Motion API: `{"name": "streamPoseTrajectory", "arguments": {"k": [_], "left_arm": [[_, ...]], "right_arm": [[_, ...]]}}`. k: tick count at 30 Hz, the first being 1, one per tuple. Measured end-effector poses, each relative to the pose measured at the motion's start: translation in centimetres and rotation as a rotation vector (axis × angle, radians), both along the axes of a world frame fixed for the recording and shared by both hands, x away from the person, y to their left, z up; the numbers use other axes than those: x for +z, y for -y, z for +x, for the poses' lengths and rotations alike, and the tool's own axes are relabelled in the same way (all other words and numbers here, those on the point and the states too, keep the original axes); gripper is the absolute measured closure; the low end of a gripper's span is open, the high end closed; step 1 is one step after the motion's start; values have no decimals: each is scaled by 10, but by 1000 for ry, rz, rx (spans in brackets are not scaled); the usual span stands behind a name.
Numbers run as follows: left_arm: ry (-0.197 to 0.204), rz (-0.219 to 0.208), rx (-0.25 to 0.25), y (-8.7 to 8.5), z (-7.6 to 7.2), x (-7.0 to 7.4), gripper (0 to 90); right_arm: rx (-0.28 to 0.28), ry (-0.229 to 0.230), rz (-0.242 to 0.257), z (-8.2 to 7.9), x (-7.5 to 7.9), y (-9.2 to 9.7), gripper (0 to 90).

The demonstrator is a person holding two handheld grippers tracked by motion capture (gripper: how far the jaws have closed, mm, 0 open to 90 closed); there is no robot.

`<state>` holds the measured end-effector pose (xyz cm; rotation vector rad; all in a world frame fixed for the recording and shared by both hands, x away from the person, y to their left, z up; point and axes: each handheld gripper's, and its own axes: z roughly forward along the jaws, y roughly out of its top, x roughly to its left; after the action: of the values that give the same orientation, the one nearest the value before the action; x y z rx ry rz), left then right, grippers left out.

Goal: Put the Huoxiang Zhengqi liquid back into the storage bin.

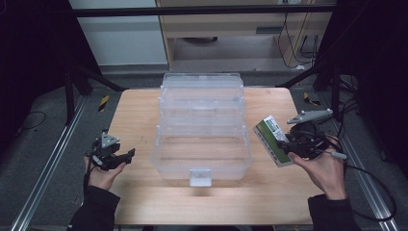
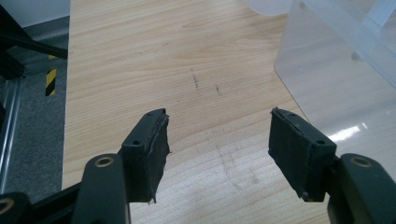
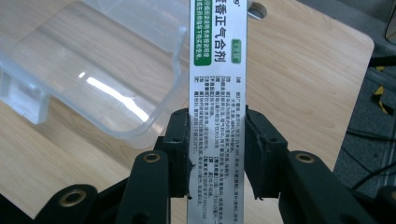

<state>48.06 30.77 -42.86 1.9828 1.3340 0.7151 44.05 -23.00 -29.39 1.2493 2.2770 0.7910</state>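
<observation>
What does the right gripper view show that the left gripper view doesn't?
Right gripper view: the right hand-held gripper clamped on a white and green medicine box with printed text, held up near the clear plastic bin's rounded corner.

Left gripper view: the left hand-held gripper with jaws wide apart and nothing between them, plus a yellow and black floor marker.

Both: the wooden table and part of the clear bin.
</observation>
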Motion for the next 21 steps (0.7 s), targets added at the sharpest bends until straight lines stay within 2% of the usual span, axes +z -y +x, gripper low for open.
{"name": "streamPoseTrajectory", "arguments": {"k": [8, 15, 18, 19, 21], "left_arm": [[-2, 2, 0, 0, 0, 0, 368], [-1, 1, -1, 0, 0, 0, 368], [-2, 1, -1, 0, 0, 0, 368], [-2, 1, -1, 0, 0, 0, 368], [-2, 1, -1, 0, 0, -1, 368]], "right_arm": [[64, 48, -6, 3, 12, -14, 650], [148, 60, -3, 7, 19, -31, 649], [189, 60, 13, 11, 21, -37, 649], [218, 59, 20, 13, 22, -41, 649], [231, 63, 23, 14, 22, -43, 649]]}}
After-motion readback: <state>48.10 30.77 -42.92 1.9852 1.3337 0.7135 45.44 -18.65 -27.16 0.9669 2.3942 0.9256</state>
